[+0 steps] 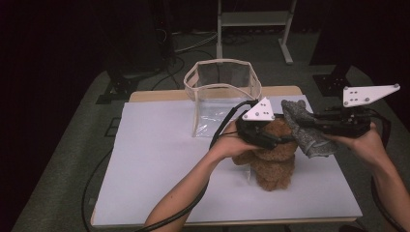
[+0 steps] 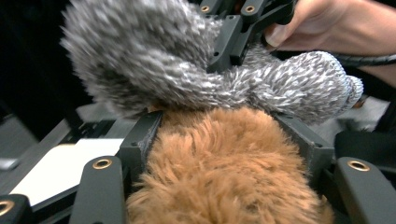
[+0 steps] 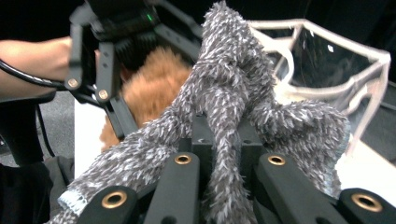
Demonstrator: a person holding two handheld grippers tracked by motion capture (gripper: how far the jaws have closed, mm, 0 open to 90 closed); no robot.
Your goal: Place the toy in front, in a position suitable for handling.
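Gripping the brown teddy bear (image 1: 271, 159) at its upper part, the left claw (image 1: 283, 139) has its jaws pressed into the fur on both sides; in the left gripper view the brown plush (image 2: 224, 172) bulges between the two black jaws, which are clenched on it. The bear stands on the white table (image 1: 154, 164), right of centre and toward the near edge, its lower body resting on the surface.

Right of the bear, the right claw (image 1: 302, 123) is clamped on a grey fuzzy sock (image 1: 305, 130). In the right gripper view the sock (image 3: 233, 93) is bunched between the jaws, one fold rising upward and the cuff end hanging down to the lower left. In the left gripper view the sock (image 2: 196, 79) lies directly on top of the bear's fur, touching it, with the right claw (image 2: 217, 65) pinching it from above. The person's right hand (image 1: 360, 140) holds that gripper at the table's right edge; the left hand (image 1: 232, 142) holds the other gripper just left of the bear.

Beyond the bear, near the far edge of the table, stands a clear plastic bag with a cream fabric trim (image 1: 220, 92), its mouth open upward. It is apart from the bear and both claws. The right gripper view shows the same bag (image 3: 327, 70) behind the sock.

Behind the table, a light metal stand (image 1: 251, 29) rests on the floor, with cables beside it.
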